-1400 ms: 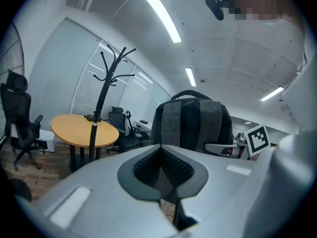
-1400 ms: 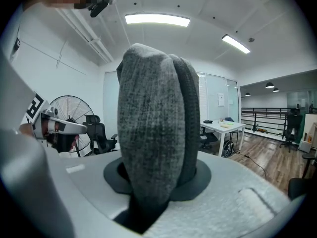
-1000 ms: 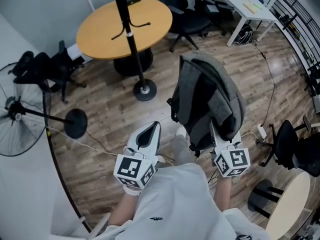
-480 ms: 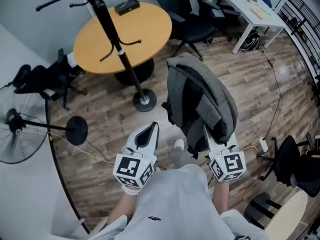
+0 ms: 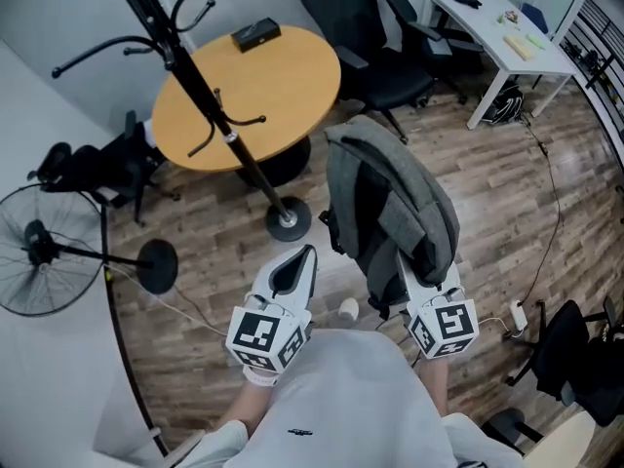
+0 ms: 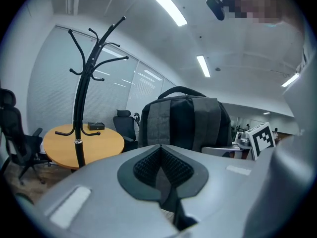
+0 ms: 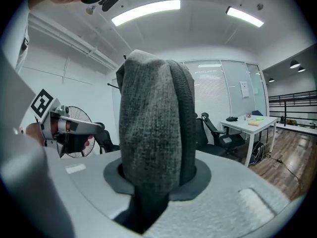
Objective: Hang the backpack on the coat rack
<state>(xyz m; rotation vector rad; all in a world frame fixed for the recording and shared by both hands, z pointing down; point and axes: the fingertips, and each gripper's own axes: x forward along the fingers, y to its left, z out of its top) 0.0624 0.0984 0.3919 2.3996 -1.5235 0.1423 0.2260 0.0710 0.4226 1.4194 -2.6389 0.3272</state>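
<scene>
The grey and black backpack [image 5: 390,208] hangs upright in front of me, and my right gripper [image 5: 409,266] is shut on its grey fabric from below. In the right gripper view that fabric [image 7: 153,123] fills the space between the jaws of the right gripper [image 7: 154,175]. My left gripper [image 5: 300,261] is shut with nothing in it, level with the bag's left side and apart from it. The black coat rack [image 5: 210,115] stands ahead to the left, its base [image 5: 289,224] on the floor beside the bag. The left gripper view shows its jaws [image 6: 159,155] shut, the coat rack [image 6: 81,93] and the backpack [image 6: 183,123].
A round wooden table [image 5: 283,81] with a small black box [image 5: 255,34] stands behind the rack. Black office chairs [image 5: 375,27] and a white desk [image 5: 507,42] are at the back right. A standing fan [image 5: 44,252] is at the left, and cables lie on the wooden floor.
Both grippers and the backpack have come closer to the coat rack and the table. The right grip on the bag is unchanged, and the left gripper stays shut.
</scene>
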